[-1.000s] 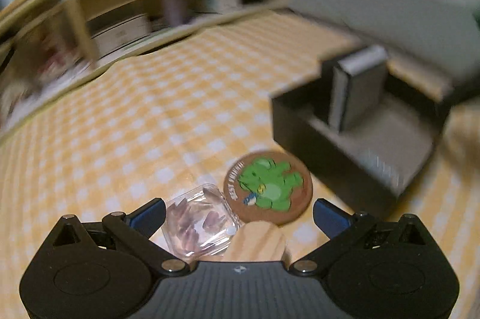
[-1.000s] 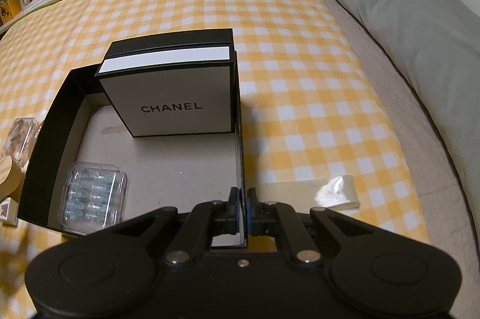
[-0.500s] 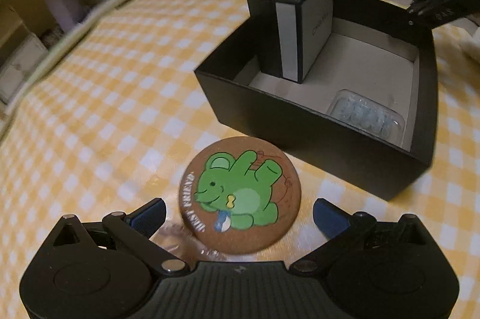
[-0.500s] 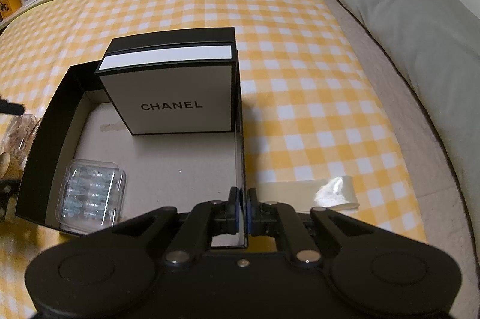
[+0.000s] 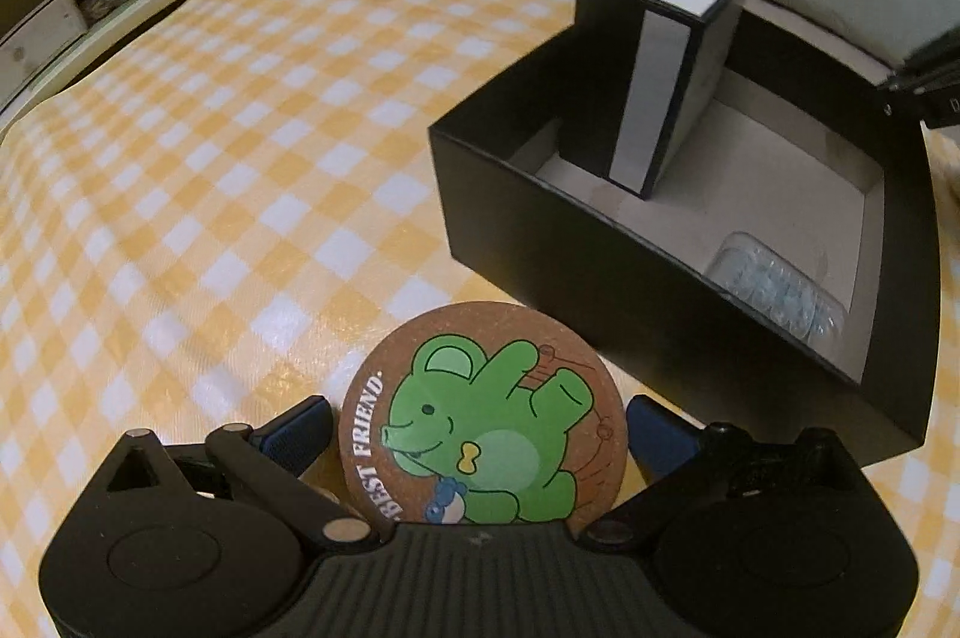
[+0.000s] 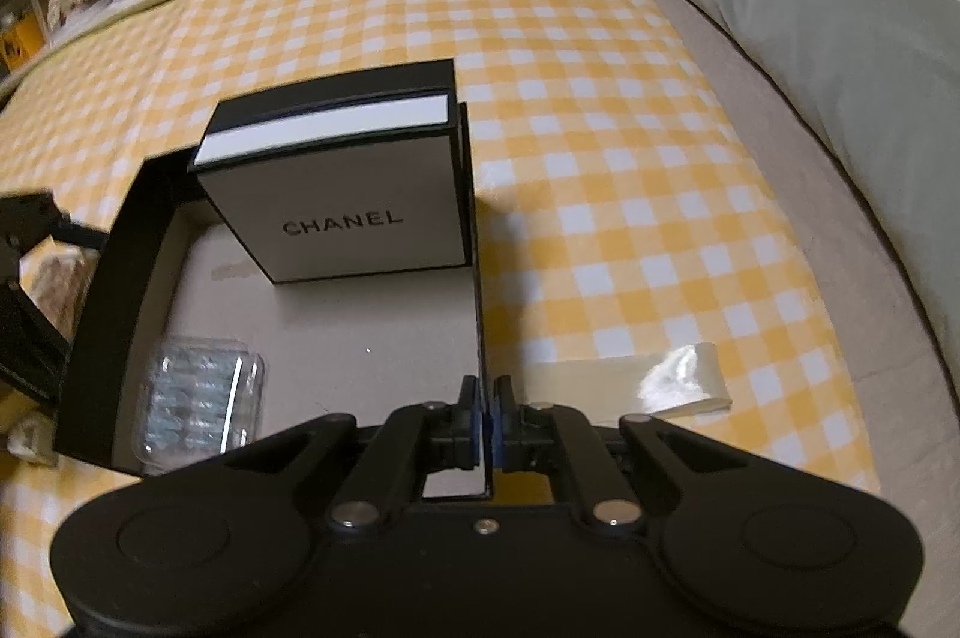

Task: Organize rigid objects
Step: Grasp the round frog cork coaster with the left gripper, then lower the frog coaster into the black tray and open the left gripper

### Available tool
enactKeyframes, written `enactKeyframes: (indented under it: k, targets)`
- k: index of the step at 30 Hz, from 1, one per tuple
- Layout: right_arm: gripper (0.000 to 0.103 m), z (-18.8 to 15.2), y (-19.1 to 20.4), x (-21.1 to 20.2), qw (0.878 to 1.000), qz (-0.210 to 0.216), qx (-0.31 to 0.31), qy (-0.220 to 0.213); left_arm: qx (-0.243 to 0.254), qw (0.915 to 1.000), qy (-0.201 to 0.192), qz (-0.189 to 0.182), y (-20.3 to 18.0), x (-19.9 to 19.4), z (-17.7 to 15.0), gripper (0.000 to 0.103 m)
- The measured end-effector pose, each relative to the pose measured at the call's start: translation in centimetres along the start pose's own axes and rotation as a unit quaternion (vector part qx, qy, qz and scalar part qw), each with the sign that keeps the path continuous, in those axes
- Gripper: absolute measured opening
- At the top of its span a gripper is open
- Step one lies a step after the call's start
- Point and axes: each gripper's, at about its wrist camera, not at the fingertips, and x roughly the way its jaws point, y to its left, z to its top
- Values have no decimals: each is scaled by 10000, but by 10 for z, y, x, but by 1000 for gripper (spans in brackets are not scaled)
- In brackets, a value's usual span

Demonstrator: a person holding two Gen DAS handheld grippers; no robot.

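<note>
— Starting with the left tool [image 5: 480, 428]: spread or closed?
— Spread wide, blue pads [image 5: 300, 428] either side of the round coaster [image 5: 486, 422]; cannot tell about contact. Face up with a green bear and "BEST FRIEND", on or low over the checked cloth [image 5: 240, 158], cannot tell which, just beside the outer wall of the black box [image 5: 600, 290]
— And the right tool [image 6: 485, 416]?
— Pinched together on the right-hand wall of the black box, close to its near corner
— Inside the box, from the right wrist?
— Standing upright in the far right corner, a white carton [image 6: 354, 212] marked CHANEL, black-edged. Lying flat in the near left corner, a clear case [image 6: 198, 398] of small pale-blue pieces, well apart from the carton
— Outside it?
— Shiny tape strip [image 6: 660, 380] on the cloth just right of the clamped wall; grey pillow [image 6: 840, 38] along the right edge of the bed [image 6: 810, 308]
</note>
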Motion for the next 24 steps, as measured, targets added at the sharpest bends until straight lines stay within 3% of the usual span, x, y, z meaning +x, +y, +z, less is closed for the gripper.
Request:
enactKeyframes:
  k: [8,11,13,14,16,17,21,24]
  targets:
    - [7,-1,-8,-7,9989,225,403,-68,-771,9936,-348,743,-4,-19,-7,99]
    - [13,1,-17,-7,9967,330,725,-133,-1231,9875,-646,740,-2,-37,-8,99]
    - [23,3,-20,-7,9952,326,896,-208,-1439,9832,-859,726,-3,-51,-7,99]
    - [23,5,-22,-6,9945,305,969,-239,-1525,9809,-974,713,-4,-57,-5,99]
    - [9,6,-22,-6,9933,412,1043,-264,-1655,9765,-1203,680,-8,-73,-2,99]
    - [7,6,-21,-6,9931,493,1030,-258,-1698,9748,-1287,663,-11,-78,1,99]
    - [5,7,-7,-8,9974,257,599,-294,-1742,9714,-1504,589,-31,-98,11,99]
    - [4,7,-6,-9,9980,207,508,-299,-1659,9736,-1506,443,-49,-99,23,99]
